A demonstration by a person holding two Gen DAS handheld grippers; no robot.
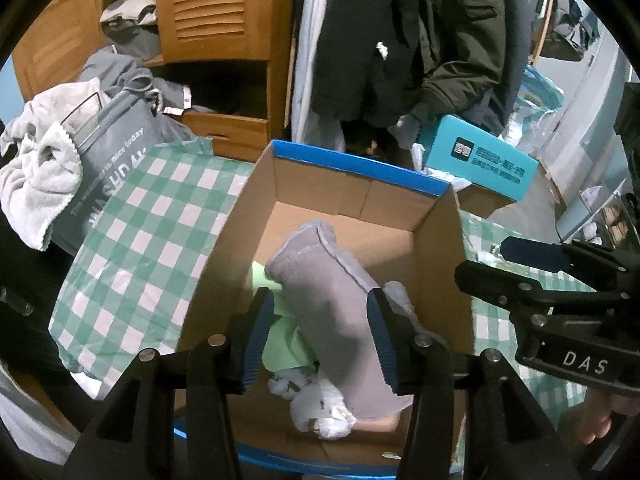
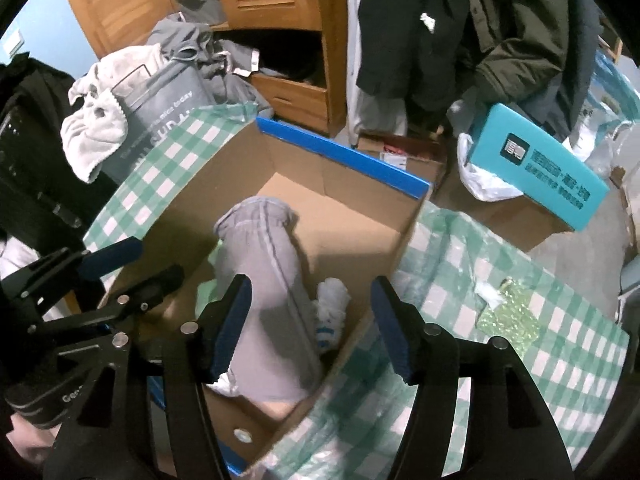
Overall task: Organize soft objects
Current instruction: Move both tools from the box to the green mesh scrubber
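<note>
An open cardboard box (image 1: 360,169) with a blue rim stands on a green-and-white checked cloth (image 1: 140,220). Inside it a rolled grey garment (image 1: 332,292) lies slanted over a light green cloth (image 1: 284,344) and crumpled white fabric (image 1: 320,404). My left gripper (image 1: 322,336) hangs over the box, open, its blue pads straddling the grey roll without squeezing it. In the right wrist view my right gripper (image 2: 312,328) is open above the same box (image 2: 340,152), with the grey roll (image 2: 264,264) beside its left finger and nothing gripped.
A grey laundry bag (image 1: 108,160) draped with a white towel (image 1: 36,176) stands left of the box. Behind are a wooden wardrobe (image 1: 212,12) and hanging dark coats (image 1: 400,40). A teal box (image 1: 480,160) sits to the right. A shiny green scrap (image 2: 508,316) lies on the checked cloth.
</note>
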